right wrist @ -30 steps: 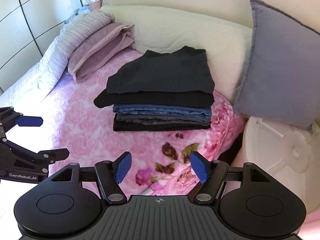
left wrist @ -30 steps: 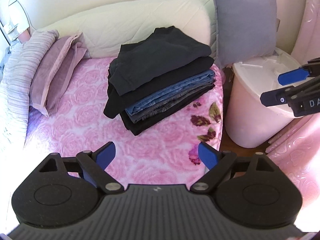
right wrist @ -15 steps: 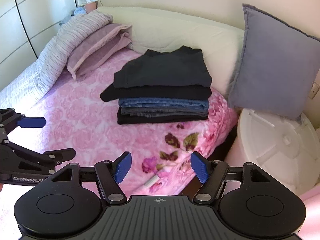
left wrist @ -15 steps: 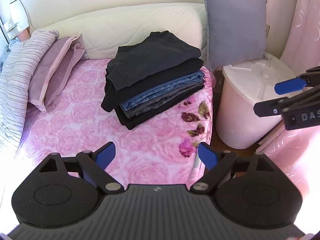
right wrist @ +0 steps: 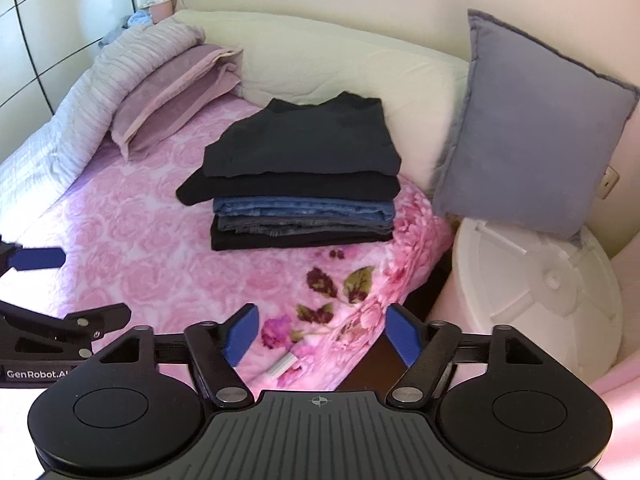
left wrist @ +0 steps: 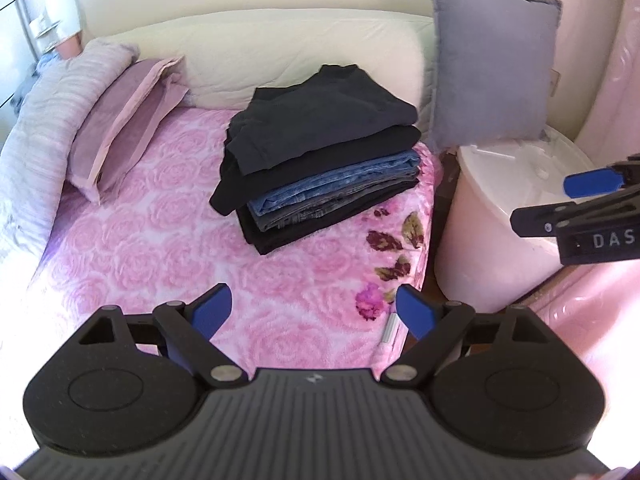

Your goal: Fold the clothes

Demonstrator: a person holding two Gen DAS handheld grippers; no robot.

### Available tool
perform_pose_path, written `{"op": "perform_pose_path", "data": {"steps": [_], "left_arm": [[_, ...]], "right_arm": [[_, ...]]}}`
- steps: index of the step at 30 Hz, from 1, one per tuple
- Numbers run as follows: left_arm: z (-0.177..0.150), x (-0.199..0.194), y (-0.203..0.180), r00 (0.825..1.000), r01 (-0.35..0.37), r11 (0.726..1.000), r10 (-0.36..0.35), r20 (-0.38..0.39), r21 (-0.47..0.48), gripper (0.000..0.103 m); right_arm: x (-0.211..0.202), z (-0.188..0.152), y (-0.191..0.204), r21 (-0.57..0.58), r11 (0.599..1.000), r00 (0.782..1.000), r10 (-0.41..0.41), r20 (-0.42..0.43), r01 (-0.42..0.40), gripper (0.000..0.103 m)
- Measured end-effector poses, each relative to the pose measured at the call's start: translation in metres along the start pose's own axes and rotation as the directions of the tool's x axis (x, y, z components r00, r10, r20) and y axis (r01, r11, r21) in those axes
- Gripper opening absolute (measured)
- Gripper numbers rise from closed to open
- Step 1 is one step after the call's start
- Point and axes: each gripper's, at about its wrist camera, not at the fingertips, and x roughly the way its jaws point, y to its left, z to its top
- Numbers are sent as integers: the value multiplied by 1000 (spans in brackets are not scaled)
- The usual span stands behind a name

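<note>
A stack of folded clothes (left wrist: 320, 156) lies on the pink rose blanket (left wrist: 160, 248), dark tops above blue jeans and a black piece at the bottom. It also shows in the right wrist view (right wrist: 300, 176). My left gripper (left wrist: 314, 312) is open and empty, held above the blanket well short of the stack. My right gripper (right wrist: 320, 334) is open and empty over the bed's near corner. Each gripper shows in the other's view, the right one (left wrist: 580, 200) at the right edge, the left one (right wrist: 60, 284) at the left edge.
A grey cushion (right wrist: 532, 140) leans on a white round bin (right wrist: 540, 280) beside the bed. Mauve pillows (left wrist: 120, 132) and a striped quilt (left wrist: 40, 128) lie at the left. A cream headboard (left wrist: 280, 56) runs behind. A pink curtain (left wrist: 600, 320) hangs at right.
Both grippers have drawn back from the stack, so it looks smaller and farther. Both stay open and empty.
</note>
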Motion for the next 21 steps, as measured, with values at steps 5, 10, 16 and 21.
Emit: {"op": "perform_pose_path", "data": {"steps": [5, 10, 16, 21], "left_arm": [[0, 2, 1, 997, -77, 997, 77, 7, -31, 87], [0, 2, 11, 997, -82, 992, 82, -2, -98, 87], [0, 4, 19, 996, -86, 984, 84, -15, -157, 87], [0, 6, 22, 996, -87, 980, 85, -20, -181, 87]], "right_arm": [[-2, 6, 5, 2, 1000, 1000, 2, 22, -2, 81], [1, 10, 13, -1, 1000, 1000, 5, 25, -5, 83], [5, 12, 19, 6, 1000, 1000, 12, 21, -12, 84], [8, 12, 21, 7, 1000, 1000, 16, 15, -17, 84]]}}
